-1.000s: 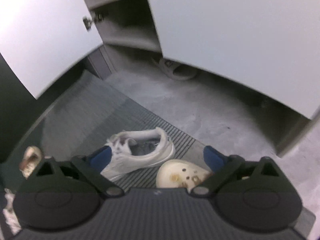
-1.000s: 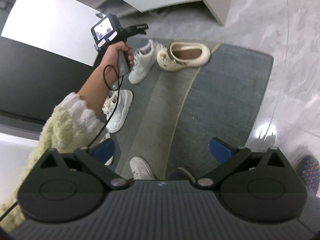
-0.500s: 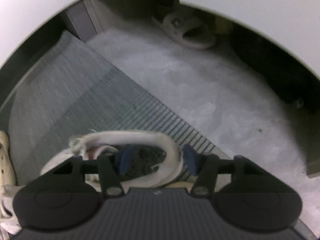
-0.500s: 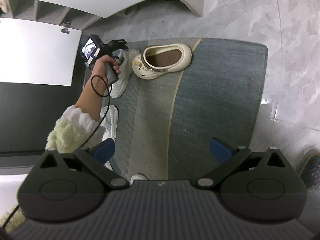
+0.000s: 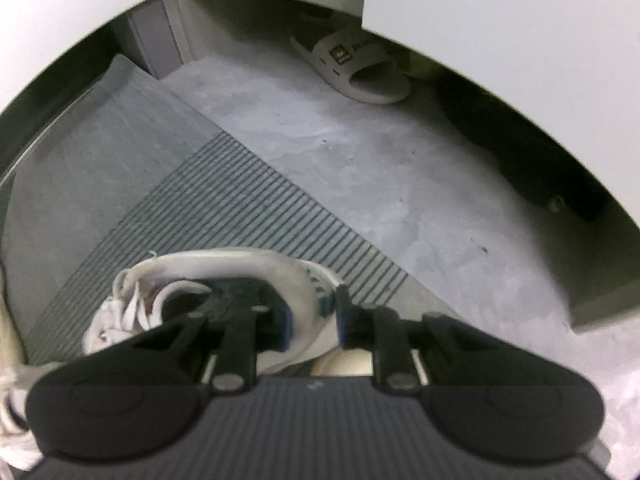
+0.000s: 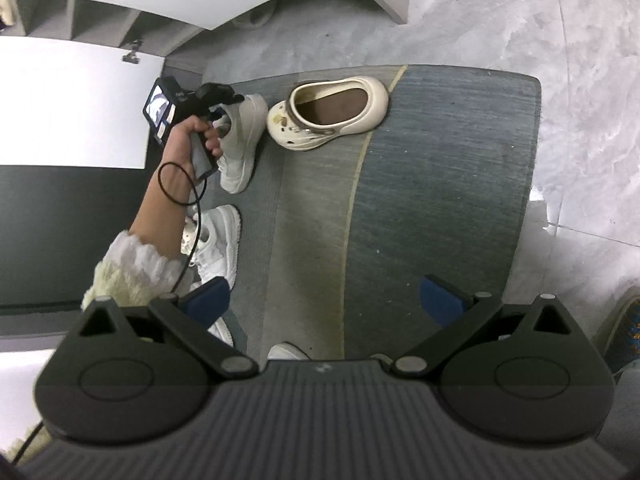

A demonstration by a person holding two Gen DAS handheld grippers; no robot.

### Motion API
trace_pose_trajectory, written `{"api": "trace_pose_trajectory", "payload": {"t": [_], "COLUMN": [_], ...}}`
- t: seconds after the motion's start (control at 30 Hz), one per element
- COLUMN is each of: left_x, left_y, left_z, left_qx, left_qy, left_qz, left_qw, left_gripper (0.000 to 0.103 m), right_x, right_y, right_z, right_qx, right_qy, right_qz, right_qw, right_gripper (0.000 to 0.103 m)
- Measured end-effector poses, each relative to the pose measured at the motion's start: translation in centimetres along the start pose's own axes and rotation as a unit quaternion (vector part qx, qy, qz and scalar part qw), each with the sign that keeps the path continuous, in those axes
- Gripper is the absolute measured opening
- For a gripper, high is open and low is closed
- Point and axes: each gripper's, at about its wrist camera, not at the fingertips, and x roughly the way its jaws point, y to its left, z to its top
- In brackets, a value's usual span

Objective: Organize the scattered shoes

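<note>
The left hand-held gripper (image 5: 310, 320) is clenched on the heel collar of the white sneaker (image 5: 224, 280), one finger inside the opening, one outside. The sneaker sits on the mat (image 5: 120, 184), directly ahead of the fingers. Lift vertically and keep the heel pinched so the toe does not swing.

The right hand-held gripper (image 6: 324, 300) is released, above the mat. Only its view shows the cream clog (image 6: 332, 114) beside the sneaker and a second sneaker (image 6: 218, 240) nearer. Only the left view shows the slide sandal (image 5: 356, 68) under the cabinet.

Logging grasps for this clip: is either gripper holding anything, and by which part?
The left gripper clamps the white sneaker by its heel collar, one finger inside. The right gripper is open, empty.
</note>
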Motion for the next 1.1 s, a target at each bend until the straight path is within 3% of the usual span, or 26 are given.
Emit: {"api": "trace_pose_trajectory", "payload": {"t": [0.17,0.27,0.53,0.67,0.87,1.0,1.1], "left_x": [-4.7,-7.6,-13.2,-13.9,-10.0,-9.8,-10.0], "left_y": [1.8,1.5,-3.3,-7.6,-11.8,-12.7,-12.5], "left_z": [-3.1,-5.9,-16.5,-24.6,-32.8,-32.8,-31.5], "left_qx": [-0.002,0.022,0.103,0.19,0.236,0.25,0.241], "left_qy": [-0.004,-0.006,0.017,0.047,0.134,0.113,0.084], "left_qz": [0.002,-0.004,-0.037,-0.054,-0.071,-0.07,-0.049], "left_qw": [1.0,0.9997,0.9938,0.9793,0.9598,0.9591,0.9656], "left_gripper": [0.026,0.027,0.027,0.025,0.016,0.019,0.036], "right_x": [-1.7,-2.7,-5.2,-6.3,-6.6,-6.0,-5.7], "right_y": [0.5,1.0,1.7,1.4,1.2,1.6,2.1], "right_z": [-1.8,-3.5,-7.7,-8.6,-8.5,-8.5,-8.4], "right_qx": [-0.021,-0.039,-0.081,-0.086,-0.09,-0.1,-0.106], "right_qy": [-0.005,-0.001,0.0,-0.018,-0.032,-0.031,-0.023], "right_qz": [0.015,0.025,0.039,0.033,0.017,0.014,0.026], "right_qw": [1.0,0.999,0.996,0.996,0.995,0.994,0.994], "right_gripper": [0.103,0.103,0.103,0.103,0.103,0.103,0.103]}}
